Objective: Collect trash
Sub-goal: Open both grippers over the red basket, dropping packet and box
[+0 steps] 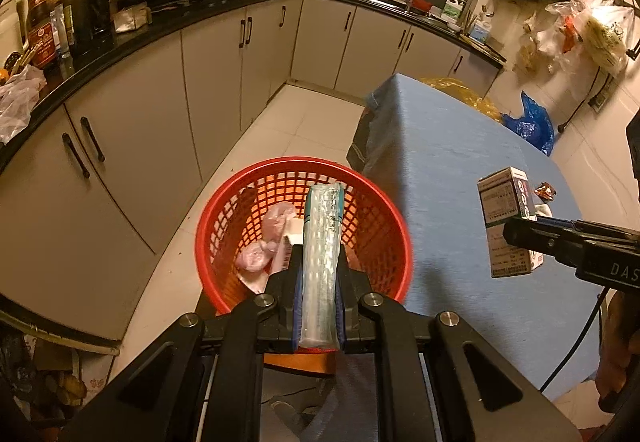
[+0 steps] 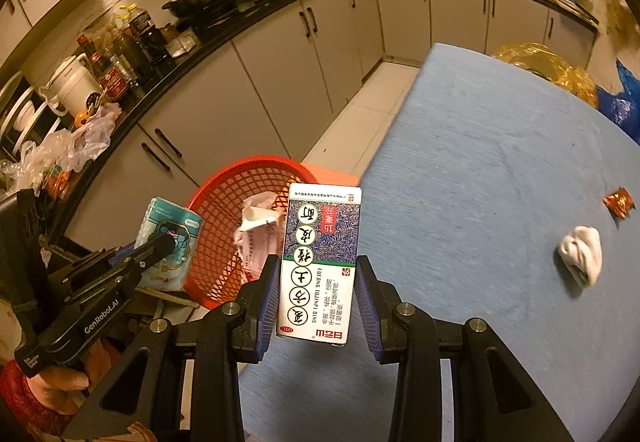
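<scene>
Presently, a flat plastic-wrapped tissue pack (image 1: 320,266) is pinched between the pads of the left gripper (image 1: 319,274) and is held above the open mouth of the red mesh basket (image 1: 376,209), which stands just beside the near left edge of the blue-covered worktop (image 2: 480,169). Pink crumpled wrappers (image 1: 260,254) are seen lying inside the basket. A printed medicine carton (image 2: 320,262) is clamped upright, its lettering upside down, in the right gripper (image 2: 318,290), and is carried over the worktop's left edge, near the basket. Toward the worktop's right edge, a wadded white tissue (image 2: 582,254) and a small orange-red candy wrapper (image 2: 619,201) are left lying, slightly apart from each other.
</scene>
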{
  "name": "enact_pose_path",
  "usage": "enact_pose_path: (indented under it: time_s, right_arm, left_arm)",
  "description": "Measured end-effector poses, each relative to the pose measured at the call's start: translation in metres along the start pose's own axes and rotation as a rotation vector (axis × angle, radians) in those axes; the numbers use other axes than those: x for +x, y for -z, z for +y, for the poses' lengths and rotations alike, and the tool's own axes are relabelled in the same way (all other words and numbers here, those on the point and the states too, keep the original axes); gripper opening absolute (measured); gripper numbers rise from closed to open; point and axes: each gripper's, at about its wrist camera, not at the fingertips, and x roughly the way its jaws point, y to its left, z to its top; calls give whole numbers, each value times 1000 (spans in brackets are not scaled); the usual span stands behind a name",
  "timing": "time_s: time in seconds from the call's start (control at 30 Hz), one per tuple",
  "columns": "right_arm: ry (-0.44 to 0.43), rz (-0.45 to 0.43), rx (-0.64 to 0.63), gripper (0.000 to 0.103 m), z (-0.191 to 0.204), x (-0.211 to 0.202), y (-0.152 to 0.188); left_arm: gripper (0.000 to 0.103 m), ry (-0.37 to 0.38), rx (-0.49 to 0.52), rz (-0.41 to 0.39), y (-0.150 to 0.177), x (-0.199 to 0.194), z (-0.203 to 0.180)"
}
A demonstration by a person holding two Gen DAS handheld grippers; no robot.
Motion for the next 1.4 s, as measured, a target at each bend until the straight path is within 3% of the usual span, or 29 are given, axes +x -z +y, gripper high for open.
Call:
enact_pose_path:
  time_s: [1.4]
  right_arm:
    - [-36, 83, -37, 40, 31, 66, -35]
  left_arm:
    - [12, 3, -15, 46, -15, 35, 21]
